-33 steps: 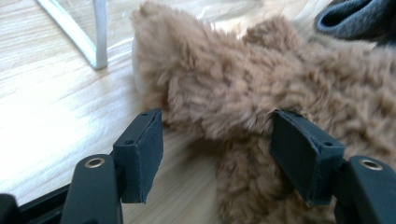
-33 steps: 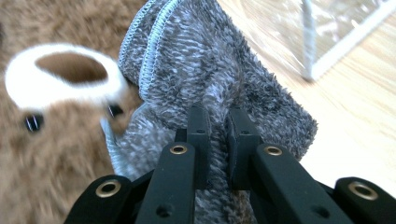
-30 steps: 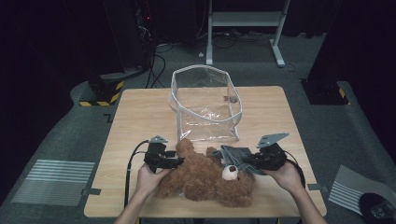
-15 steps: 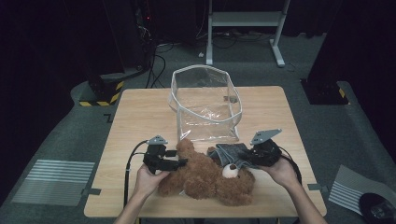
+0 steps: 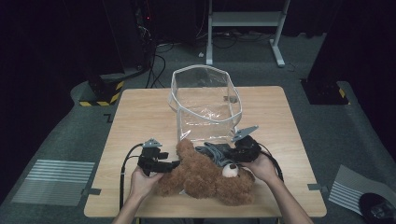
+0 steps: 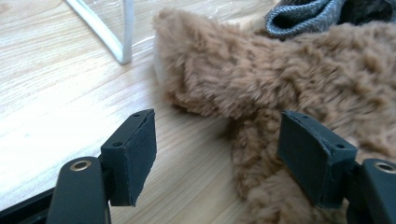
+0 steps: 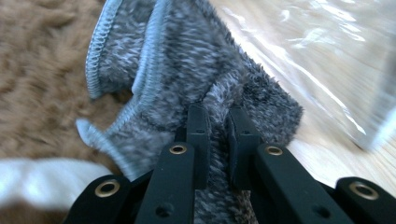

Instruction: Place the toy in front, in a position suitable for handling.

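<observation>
A brown teddy bear (image 5: 205,177) lies on its back near the front edge of the wooden table (image 5: 140,116). Its furry leg (image 6: 261,140) reaches between the jaws of my left gripper (image 6: 219,158). Those jaws have just been opening and stand wide apart, with the pads not pressing on the fur. In the high view the left gripper (image 5: 170,164) sits at the bear's left side. My right gripper (image 7: 217,140) is shut on a fold of grey knit cloth (image 7: 187,79). The cloth (image 5: 212,151) lies bunched by the bear's head, beside the right gripper (image 5: 226,156).
A clear plastic bag (image 5: 205,105) with a white rim stands open just behind the bear, its corner (image 6: 119,37) close to the left gripper. Bare wood stretches along the table's left and right sides. The floor around is dark, with cables and a stand.
My right gripper has moved left over the bear, keeping hold of the grey cloth. My left hand has stayed in place, its jaws a little wider.
</observation>
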`<state>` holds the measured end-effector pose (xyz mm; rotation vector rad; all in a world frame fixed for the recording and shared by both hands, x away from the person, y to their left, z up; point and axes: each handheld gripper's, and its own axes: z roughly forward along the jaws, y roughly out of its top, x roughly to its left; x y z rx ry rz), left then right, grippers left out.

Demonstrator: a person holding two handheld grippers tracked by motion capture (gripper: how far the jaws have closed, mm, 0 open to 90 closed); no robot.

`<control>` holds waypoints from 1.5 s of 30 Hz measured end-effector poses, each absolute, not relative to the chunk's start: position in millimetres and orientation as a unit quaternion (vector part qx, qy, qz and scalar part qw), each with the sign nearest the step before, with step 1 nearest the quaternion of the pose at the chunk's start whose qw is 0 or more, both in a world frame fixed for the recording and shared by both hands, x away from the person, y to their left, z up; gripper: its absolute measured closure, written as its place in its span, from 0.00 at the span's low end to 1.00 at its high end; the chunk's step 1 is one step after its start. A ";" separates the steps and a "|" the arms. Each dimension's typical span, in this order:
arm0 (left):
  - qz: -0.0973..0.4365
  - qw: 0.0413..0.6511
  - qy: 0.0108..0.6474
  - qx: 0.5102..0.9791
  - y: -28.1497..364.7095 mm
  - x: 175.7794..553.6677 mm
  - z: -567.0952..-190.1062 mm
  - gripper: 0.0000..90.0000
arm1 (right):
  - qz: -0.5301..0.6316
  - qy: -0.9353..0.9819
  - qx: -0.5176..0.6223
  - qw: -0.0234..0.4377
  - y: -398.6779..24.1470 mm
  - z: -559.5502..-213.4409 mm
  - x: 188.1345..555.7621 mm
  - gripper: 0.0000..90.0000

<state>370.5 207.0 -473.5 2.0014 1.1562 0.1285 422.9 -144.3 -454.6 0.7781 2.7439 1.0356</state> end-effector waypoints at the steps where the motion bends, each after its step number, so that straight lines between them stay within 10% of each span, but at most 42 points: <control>1: 0.048 0.402 0.460 0.790 207.5 370.5 -475.3 0.32 | 0.346 0.900 0.260 0.055 -148.5 -453.8 422.7 0.91; 45: 0.090 0.370 0.503 0.775 240.1 343.8 -508.8 0.33 | 0.347 0.913 0.175 0.124 -63.0 -391.3 409.5 0.90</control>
